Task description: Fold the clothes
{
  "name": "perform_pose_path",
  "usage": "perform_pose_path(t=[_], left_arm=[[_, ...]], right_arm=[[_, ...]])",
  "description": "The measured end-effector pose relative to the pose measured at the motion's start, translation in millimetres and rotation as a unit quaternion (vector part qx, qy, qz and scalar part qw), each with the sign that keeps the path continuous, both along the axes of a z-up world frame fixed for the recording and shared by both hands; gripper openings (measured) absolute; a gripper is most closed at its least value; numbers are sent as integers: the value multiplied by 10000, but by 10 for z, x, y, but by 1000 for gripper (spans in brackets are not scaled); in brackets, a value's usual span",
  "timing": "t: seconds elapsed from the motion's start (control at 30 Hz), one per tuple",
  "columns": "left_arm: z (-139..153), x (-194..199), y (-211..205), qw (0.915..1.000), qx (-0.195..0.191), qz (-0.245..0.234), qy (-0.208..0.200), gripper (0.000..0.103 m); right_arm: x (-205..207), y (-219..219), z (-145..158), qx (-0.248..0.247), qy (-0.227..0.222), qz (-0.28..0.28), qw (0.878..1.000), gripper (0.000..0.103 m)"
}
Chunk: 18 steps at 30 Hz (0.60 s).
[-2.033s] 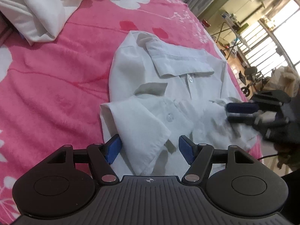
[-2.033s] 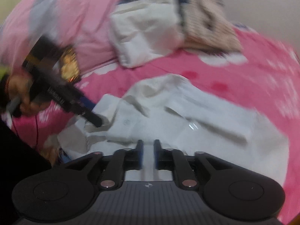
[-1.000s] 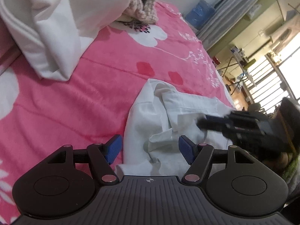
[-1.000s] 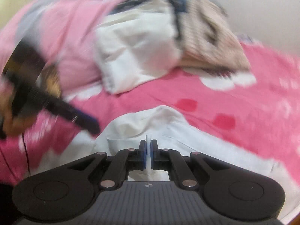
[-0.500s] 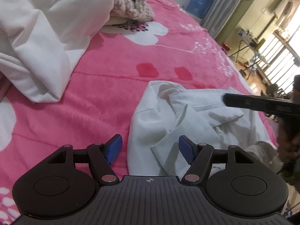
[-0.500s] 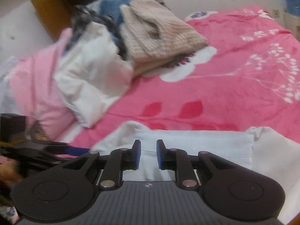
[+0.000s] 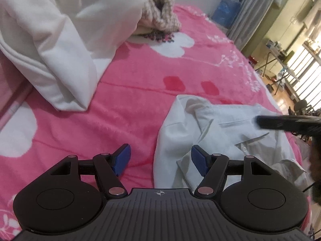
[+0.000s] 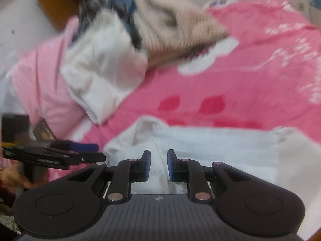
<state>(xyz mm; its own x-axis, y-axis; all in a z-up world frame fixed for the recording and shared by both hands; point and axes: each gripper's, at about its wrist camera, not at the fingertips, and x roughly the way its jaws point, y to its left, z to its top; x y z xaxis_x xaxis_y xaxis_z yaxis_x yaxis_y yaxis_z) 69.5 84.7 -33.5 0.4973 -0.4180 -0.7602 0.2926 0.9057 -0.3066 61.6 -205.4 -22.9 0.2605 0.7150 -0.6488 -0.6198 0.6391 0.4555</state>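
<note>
Your left hand-held gripper angles down toward the bed, its blue pads spread wide and released, nothing between them; the left pad is over bare pink blanket, the right pad over the near left edge of the white shirt. Your right hand-held gripper also tilts downward, hovering over the shirt. Its jaws have just been opening and now stand slightly apart, no cloth pinched between them. The shirt lies crumpled on the bed, near and to the right in the left wrist view. Its long axis runs left to right in the right wrist view; the collar's direction cannot be told. A pile of clothes sits far left, well apart.
</note>
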Motion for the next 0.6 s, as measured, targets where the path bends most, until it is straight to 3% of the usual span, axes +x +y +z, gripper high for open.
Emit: perform_pose_path(t=[0.17, 0.3, 0.37, 0.53, 0.6], left_arm=[[162, -101, -37, 9996, -65, -104, -237, 67], [312, -225, -178, 9985, -204, -326, -393, 67], [354, -291, -300, 9973, -225, -554, -422, 67], [326, -493, -624, 9933, -9, -1053, -475, 67], [286, -577, -728, 9909, 125, -1251, -482, 68]], right_arm=[[-165, -695, 368, 137, -16, -329, 9994, 20], [-491, -995, 468, -124, 260, -93, 9995, 23], [-640, -1082, 401, -343, 474, -135, 9982, 29], [-901, -1333, 13, -794, 1314, -642, 9861, 30], [-926, -1443, -154, -711, 1705, -1018, 9775, 30]])
